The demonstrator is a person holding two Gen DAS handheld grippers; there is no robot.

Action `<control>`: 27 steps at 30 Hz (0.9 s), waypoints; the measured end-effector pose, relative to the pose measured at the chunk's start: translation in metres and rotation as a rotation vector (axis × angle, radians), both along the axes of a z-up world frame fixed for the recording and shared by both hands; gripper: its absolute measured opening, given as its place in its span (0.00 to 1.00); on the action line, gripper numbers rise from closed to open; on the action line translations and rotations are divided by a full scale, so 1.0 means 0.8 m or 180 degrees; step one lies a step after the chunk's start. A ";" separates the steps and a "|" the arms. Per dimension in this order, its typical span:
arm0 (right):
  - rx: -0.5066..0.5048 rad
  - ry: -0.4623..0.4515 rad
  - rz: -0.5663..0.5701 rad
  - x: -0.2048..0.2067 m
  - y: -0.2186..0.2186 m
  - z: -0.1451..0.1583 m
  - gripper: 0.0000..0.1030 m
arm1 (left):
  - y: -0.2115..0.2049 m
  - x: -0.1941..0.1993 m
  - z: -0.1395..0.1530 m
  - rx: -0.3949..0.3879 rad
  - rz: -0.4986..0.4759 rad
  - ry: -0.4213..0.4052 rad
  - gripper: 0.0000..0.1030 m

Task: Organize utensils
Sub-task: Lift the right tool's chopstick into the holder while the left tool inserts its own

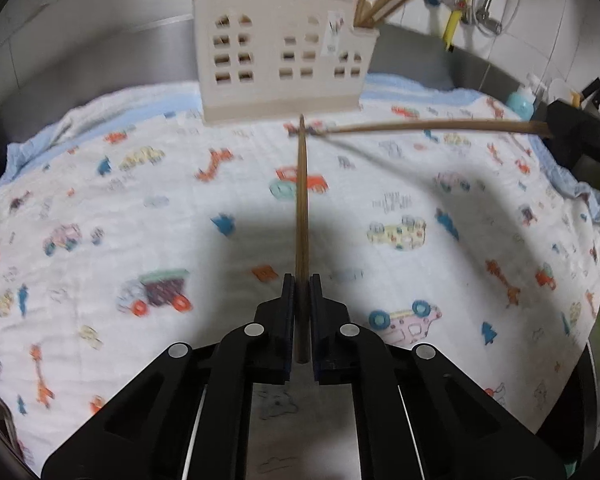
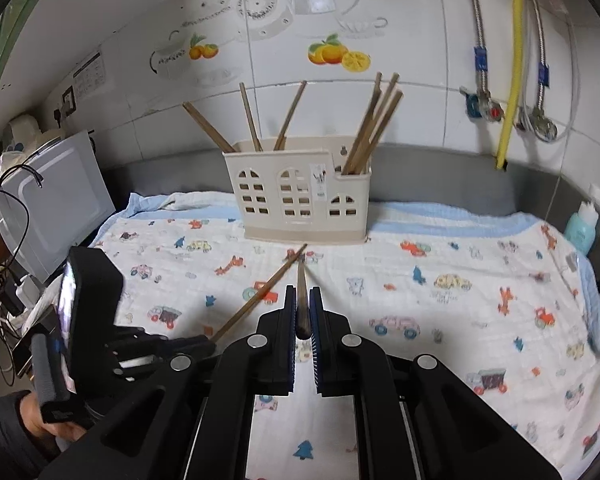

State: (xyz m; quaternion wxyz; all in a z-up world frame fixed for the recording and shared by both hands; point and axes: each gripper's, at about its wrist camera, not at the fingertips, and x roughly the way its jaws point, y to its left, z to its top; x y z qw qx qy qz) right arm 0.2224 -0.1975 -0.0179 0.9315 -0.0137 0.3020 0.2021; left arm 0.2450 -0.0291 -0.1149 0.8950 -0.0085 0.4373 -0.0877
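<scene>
My left gripper [image 1: 300, 312] clamps chopstick [image 1: 302, 208]; right gripper [image 2: 303, 320] clamps second chopstick [image 2: 301, 280]. Risk: tips crossing near holder [image 2: 296, 200], sticks snagging, twisting loose.

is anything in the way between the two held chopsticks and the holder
Nothing visible blocks them. Each hand-held gripper, left and right, is shut on a chopstick, and only bare patterned cloth lies before the chopstick holder. The two tips sit close together, so they could knock each other.
</scene>
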 end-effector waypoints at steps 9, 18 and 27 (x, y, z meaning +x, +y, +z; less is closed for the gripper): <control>-0.0023 -0.0011 0.0190 0.031 0.008 0.047 0.06 | 0.027 -0.001 0.081 0.0004 -0.0038 -0.0511 0.05; -0.0061 -0.0021 0.0308 0.077 0.015 0.098 0.06 | 0.036 0.035 0.154 0.0004 -0.0143 -0.0845 0.05; -0.0059 -0.0219 0.0281 0.114 0.008 0.172 0.06 | 0.034 0.064 0.204 0.0088 -0.0217 -0.1019 0.05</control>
